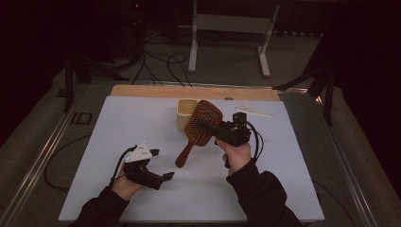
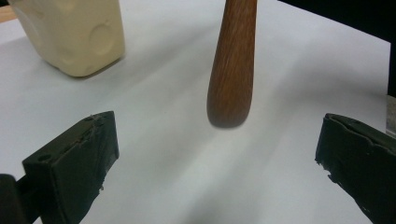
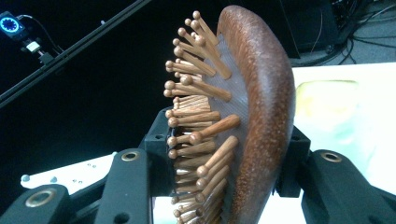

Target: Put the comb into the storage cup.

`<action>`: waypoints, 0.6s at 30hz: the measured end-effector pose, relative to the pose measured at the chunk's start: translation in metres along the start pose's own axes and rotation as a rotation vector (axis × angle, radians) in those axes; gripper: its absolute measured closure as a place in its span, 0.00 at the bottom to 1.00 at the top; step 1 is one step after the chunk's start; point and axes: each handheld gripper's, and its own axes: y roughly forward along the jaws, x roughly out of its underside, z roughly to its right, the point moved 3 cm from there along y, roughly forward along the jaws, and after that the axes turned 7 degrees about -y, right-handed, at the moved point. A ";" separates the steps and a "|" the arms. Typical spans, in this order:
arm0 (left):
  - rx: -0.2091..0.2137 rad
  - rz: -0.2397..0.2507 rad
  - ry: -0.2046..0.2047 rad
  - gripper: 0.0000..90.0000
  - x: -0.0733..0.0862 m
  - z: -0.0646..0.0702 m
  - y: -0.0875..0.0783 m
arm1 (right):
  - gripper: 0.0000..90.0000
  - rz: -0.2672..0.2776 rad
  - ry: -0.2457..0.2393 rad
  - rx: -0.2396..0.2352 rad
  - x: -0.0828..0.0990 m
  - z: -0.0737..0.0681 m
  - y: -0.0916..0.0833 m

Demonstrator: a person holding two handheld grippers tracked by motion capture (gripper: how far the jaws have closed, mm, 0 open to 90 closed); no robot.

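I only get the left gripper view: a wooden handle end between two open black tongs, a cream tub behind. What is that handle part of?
Observer: A wooden paddle hairbrush, its head raised beside the cream tub.
Operator: Who is holding it up?
Observer: The right tongs are clamped on the brush head, one side on the bristles, one on the back.
Operator: And my tongs?
Observer: The left tongs stand open, short of the handle, not touching it.

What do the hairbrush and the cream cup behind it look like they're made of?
The hairbrush looks like wood: visible grain on the handle, smooth brown finish, round-tipped wooden pins. The cream cup is probably matte plastic, with moulded round dimples, though ceramic can't be ruled out.
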 end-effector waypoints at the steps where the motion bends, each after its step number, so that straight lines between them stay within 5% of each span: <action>1: 0.000 0.003 0.002 0.00 0.001 -0.001 -0.001 | 0.58 -0.002 0.000 0.004 -0.002 0.000 0.000; 18: -0.006 -0.025 0.021 0.00 0.024 -0.008 -0.010 | 0.58 0.042 -0.053 0.018 -0.033 -0.003 0.002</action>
